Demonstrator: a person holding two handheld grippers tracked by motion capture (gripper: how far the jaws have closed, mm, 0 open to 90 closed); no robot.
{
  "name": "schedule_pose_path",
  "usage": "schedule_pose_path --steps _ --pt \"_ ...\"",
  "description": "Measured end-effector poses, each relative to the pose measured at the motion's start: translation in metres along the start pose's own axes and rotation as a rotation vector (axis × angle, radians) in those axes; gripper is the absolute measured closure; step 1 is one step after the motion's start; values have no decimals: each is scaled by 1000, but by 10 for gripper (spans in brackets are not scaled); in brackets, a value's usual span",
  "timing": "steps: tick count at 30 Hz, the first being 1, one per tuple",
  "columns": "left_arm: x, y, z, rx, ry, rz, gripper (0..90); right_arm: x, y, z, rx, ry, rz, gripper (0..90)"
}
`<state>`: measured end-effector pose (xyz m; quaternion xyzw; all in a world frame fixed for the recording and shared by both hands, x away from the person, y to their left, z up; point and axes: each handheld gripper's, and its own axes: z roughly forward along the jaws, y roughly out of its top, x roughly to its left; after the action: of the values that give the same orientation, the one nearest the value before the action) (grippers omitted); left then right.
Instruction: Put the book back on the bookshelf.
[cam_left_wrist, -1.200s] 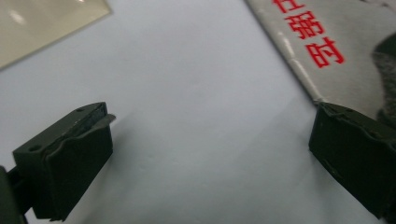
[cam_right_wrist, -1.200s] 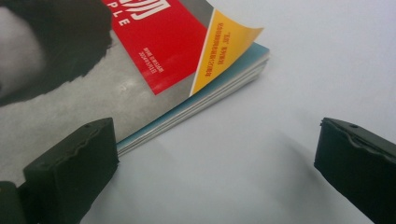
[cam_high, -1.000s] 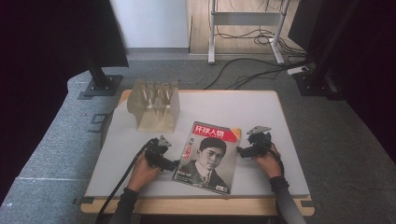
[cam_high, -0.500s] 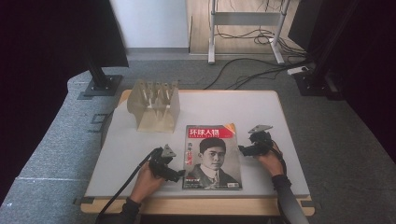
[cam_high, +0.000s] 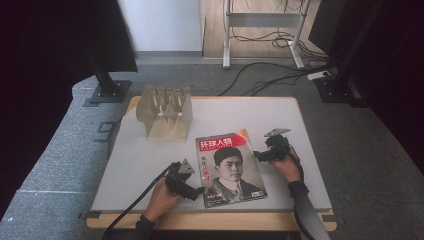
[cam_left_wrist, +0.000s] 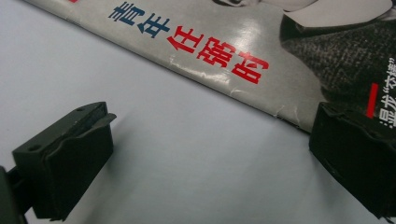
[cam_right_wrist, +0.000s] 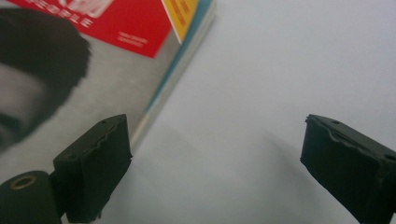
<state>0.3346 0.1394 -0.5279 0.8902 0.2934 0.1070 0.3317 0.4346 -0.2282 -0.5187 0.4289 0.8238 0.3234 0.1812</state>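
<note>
Shiny magazine on a smooth white surface

The flat, glossy magazine lies between the left gripper at 8 o'clock and right gripper at 3 o'clock; both grippers' black fingers are spread, grasping nothing.

I see one magazine, one rack with slots, one table, and my two grippers: left, right.

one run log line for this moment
left gripper: open, at magazine left edge | right gripper: open, at right edge | magazine flat on table

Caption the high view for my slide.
Two hand-held tongs, left and right, flank a magazine on a white table.
</note>
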Motion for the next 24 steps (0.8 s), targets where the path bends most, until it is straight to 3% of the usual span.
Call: schedule_pose_path --steps 9,24 --pt "29 5 5 -7 78 -101 0 9 11 -1 -19 80 11 111" --pt "35 15 13 -1 75 -91 0 22 27 32 -27 143 48 146"
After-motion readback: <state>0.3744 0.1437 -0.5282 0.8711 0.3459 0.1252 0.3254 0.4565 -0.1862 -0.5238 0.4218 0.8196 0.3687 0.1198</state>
